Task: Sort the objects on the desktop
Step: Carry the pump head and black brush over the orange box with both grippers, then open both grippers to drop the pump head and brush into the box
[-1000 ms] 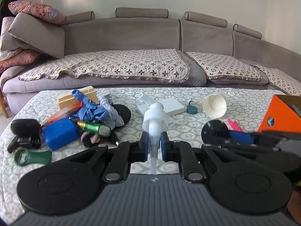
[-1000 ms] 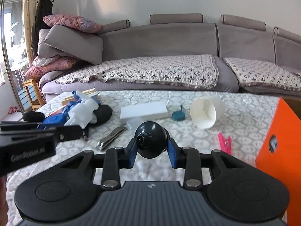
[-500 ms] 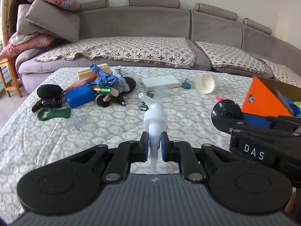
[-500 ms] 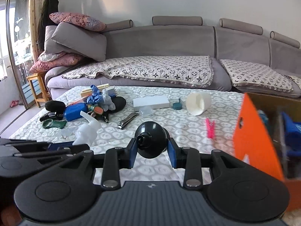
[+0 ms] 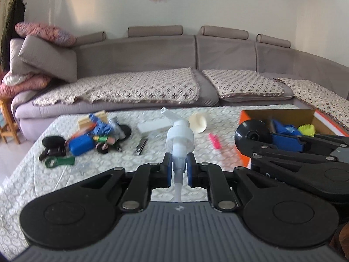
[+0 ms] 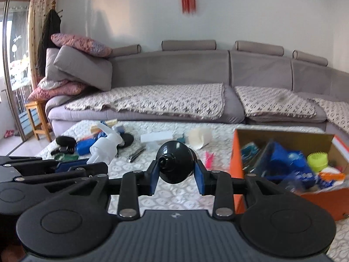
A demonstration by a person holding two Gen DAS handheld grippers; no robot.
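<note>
- The left gripper (image 5: 179,166) is clamped on the stem of a white pump head (image 5: 179,138), which stands upright between its blue pads, nozzle pointing away.
- The right gripper (image 6: 177,175) grasps a black round cap (image 6: 176,162) between its pads, neck facing the camera.
- The orange box (image 6: 236,152) sits just right of and ahead of the right gripper, already holding blue and yellow-green items.
- Ahead and left of both grippers, a pile (image 5: 91,135) of loose things lies on the table (image 5: 32,174); nail clippers (image 5: 141,146) and a pink clip (image 5: 214,140) lie nearer.
</note>
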